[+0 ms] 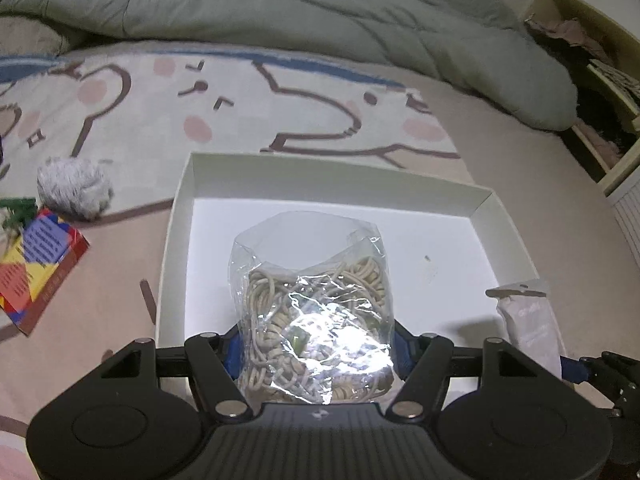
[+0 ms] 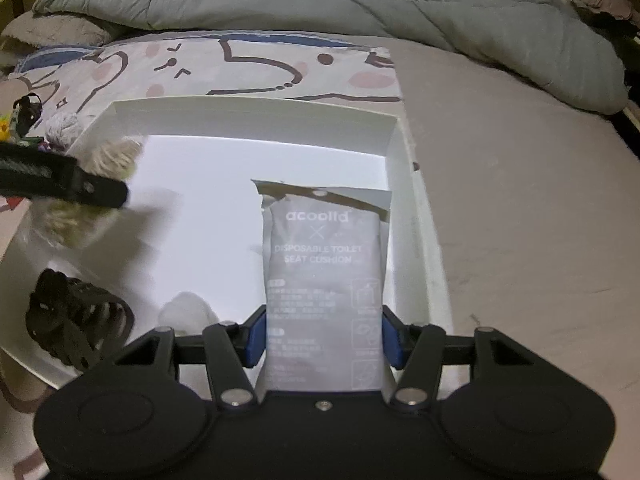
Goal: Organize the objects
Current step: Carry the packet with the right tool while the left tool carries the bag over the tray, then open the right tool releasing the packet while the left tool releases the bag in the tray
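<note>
**Both grippers loaded, over the white box on the bed**

Left gripper (image 1: 316, 354): jaws part open, clamped on a clear plastic bag of beige rubber bands (image 1: 316, 312). Blue pads press the bag's sides low down; the bag sticks up and forward past the fingers, over the near-left part of the white box (image 1: 332, 172). Whether the bag bottom touches the box floor, can't tell.

Right gripper (image 2: 322, 340): jaws part open, narrower than the left pair, gripping a grey sachet (image 2: 326, 280) printed "disposable toilet seat cushion". Pads sit on both long edges of the sachet's lower half; its torn top edge points away from the camera. Sachet is above the right side of the box, close to the right wall. In the left wrist view the same sachet shows at the box's near-right corner.

Box: shallow, open-topped, lies flat on the bed sheet (image 2: 500, 200) with a cartoon print. Already inside, in the right wrist view: a black claw hair clip (image 2: 76, 320) at near left, a small white fluffy thing (image 2: 188, 312) just beside the right gripper's left finger.

Outside the box, left of it on the bed: a grey fuzzy ball (image 1: 74, 192) and a colourful flat carton (image 1: 38, 268), near each other. A grey-green duvet (image 1: 300, 12) is bunched along the far side of the bed.
</note>
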A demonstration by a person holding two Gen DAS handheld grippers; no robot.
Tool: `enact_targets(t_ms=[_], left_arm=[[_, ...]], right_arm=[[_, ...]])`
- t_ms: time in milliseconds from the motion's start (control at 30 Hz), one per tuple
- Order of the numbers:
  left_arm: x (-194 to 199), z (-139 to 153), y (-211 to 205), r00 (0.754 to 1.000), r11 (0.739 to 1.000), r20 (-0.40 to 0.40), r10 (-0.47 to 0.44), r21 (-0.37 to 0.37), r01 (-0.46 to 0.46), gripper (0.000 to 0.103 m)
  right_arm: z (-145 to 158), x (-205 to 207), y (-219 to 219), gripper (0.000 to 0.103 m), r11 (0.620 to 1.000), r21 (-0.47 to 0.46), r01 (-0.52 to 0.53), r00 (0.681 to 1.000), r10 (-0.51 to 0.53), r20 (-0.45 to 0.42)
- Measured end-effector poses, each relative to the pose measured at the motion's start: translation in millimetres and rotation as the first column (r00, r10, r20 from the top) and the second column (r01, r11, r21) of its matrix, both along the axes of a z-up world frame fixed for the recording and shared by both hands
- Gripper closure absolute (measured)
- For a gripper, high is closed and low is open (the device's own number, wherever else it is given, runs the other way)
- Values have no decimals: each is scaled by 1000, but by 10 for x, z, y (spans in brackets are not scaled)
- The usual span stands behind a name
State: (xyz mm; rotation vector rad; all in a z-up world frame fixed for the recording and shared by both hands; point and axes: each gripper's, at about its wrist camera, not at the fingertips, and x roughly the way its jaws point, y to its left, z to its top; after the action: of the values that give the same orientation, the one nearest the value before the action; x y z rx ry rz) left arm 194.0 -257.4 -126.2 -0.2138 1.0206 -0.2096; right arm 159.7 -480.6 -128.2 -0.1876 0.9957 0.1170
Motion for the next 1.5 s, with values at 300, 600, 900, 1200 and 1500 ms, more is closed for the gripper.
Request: enact_targets(t_ms=[300,600,900,1200,1500], left_arm=[[60,-63,74,998,997,-16,64,34,-64,9],[42,53,168,999,998,-10,48,41,-47,8],[-19,175,221,1000,999,3,29,24,-29,8],[-129,386,266,1000,999,28,0,36,-1,8],[-333,714,316,995,995,83,-59,86,51,8]], right_arm=[[-18,48,157,24,1000,-14,-20,999,19,-30],[156,50,-4,23,996,73,57,998,-57,3],[189,60,-24,29,992,96,81,997,-81,-3],[409,10,-64,29,981,149,124,990,-132,45],[741,-146,42,28,968,198,154,978,-178,107]])
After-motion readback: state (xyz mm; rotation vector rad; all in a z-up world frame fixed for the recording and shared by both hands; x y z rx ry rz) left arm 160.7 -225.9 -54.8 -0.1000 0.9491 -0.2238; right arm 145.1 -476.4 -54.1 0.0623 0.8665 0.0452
